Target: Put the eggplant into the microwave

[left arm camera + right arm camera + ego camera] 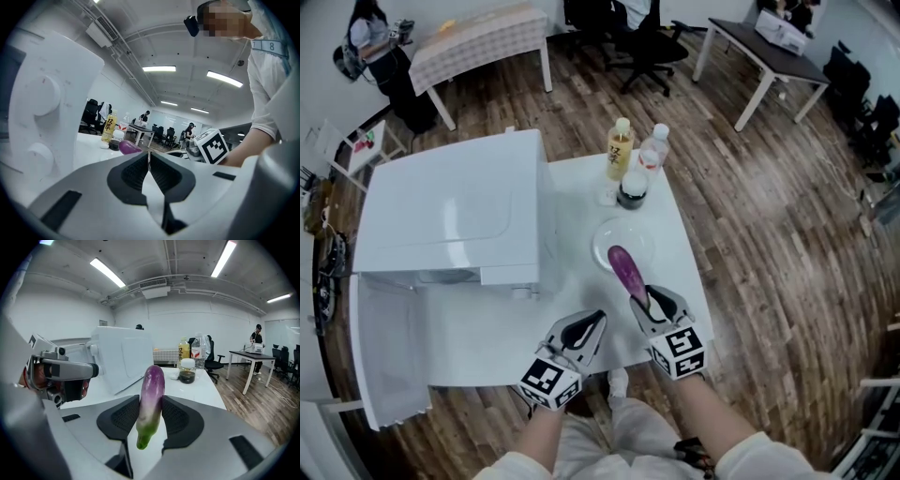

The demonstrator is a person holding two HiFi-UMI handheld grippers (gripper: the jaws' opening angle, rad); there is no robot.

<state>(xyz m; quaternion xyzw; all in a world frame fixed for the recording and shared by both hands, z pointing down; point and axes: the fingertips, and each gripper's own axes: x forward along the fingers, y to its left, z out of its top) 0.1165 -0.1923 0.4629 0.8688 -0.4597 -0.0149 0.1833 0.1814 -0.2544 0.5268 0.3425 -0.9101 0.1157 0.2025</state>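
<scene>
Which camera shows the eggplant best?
The right gripper view: the eggplant is close, centred, pinched between the jaws. The head view shows it small from above; the left gripper view only its purple end.

The left forearm (546, 433) and right forearm (710, 412) come up from the bottom edge of the head view, side by side. At lower centre the left gripper (594, 322) points up-frame, its jaws pressed together on nothing. Just to its right, the right gripper (645, 302) has its jaws clamped on the eggplant (151, 404).
</scene>
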